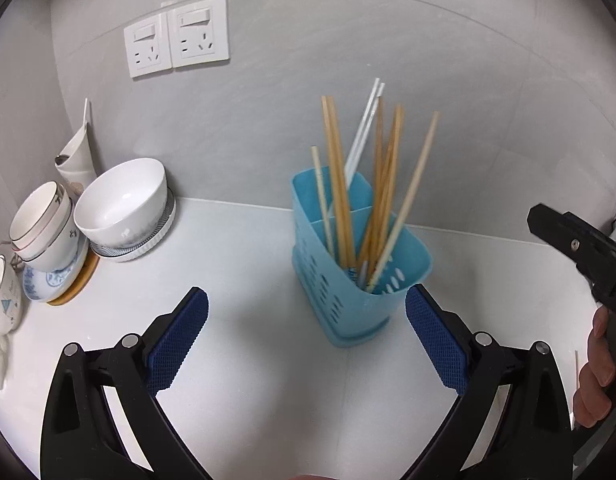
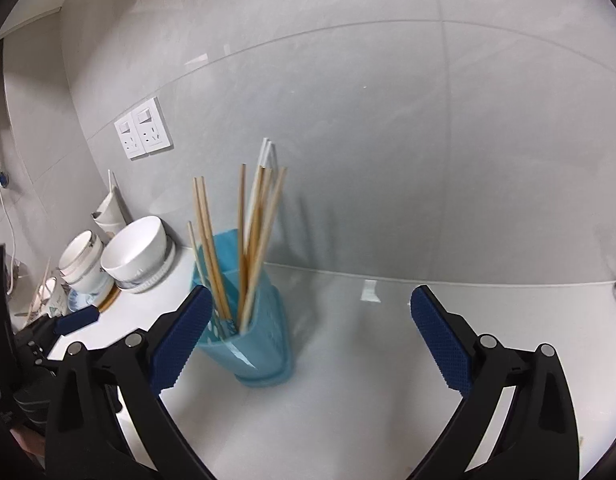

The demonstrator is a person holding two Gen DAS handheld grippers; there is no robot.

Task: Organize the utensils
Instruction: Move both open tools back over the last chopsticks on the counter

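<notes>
**Inspector:** Chopsticks (image 1: 382, 200) stand in the blue holder (image 1: 360, 280), a loose bundle of wooden sticks with two white ones (image 1: 364, 136) among them. All lean at slightly different angles and look blurred. State the holder's position.

**Assistant:** It stands upright on the white counter (image 1: 247, 360), near the back edge where the counter meets the grey wall, well apart from the stacked bowls (image 1: 123, 204) at the back left corner. The sticks appear to sit in the front compartment; I cannot tell whether the rear one holds any.

**Inspector:** Grippers?

**Assistant:** Left gripper (image 1: 308, 338) has its jaws spread wide and nothing between the pads; the holder sits just beyond them. Right gripper (image 2: 312, 340) is likewise fully spread and empty, its left pad (image 2: 179, 340) overlapping the holder's near side in the view, though I cannot tell contact. A hand (image 1: 600, 376) carrying it shows at the right edge of the left view.

**Inspector:** Progress?

**Assistant:** By my judgement, largely done: no loose utensils are visible on the open counter, and the sticks are all in the holder. Remaining work, if any, would be evening out the bundle. A few sticks near the bowls at the far left are too small to identify.
</notes>
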